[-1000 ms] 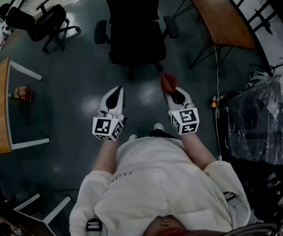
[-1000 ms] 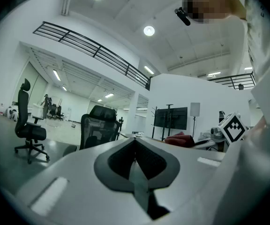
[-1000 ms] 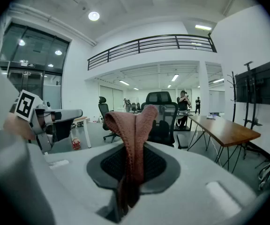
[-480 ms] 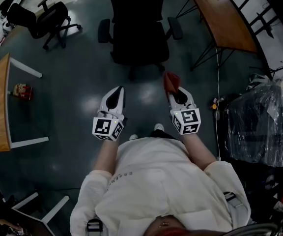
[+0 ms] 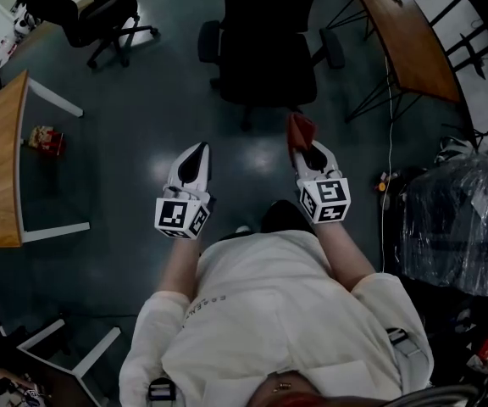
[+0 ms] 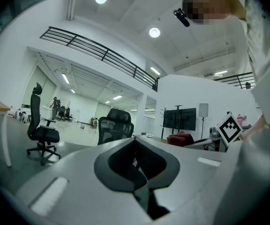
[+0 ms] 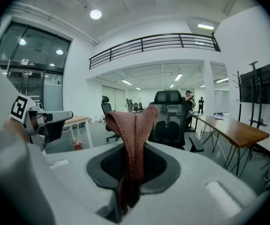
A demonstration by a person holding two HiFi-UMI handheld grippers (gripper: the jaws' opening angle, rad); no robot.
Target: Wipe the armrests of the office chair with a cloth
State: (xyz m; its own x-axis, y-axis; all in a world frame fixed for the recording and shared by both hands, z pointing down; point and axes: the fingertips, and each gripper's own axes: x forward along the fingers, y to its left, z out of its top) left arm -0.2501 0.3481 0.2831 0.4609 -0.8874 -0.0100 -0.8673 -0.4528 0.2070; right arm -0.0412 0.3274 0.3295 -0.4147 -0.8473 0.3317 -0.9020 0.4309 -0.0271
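Shifted since a second ago: the black mesh-backed office chair [image 5: 265,58] sits further right in the head view, more nearly ahead of both grippers.
- Right gripper [image 5: 305,148]: jaws clamped on a folded reddish-brown cloth [image 5: 300,131], which is just short of the chair's base and apart from its padded armrests [image 5: 334,47].
- Left gripper [image 5: 195,158]: jaws pressed together with nothing between them, also short of the chair.

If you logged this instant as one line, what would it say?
stage: before wiping | right gripper: shut on red cloth | left gripper: shut, empty | office chair: ahead, cloth not touching armrests
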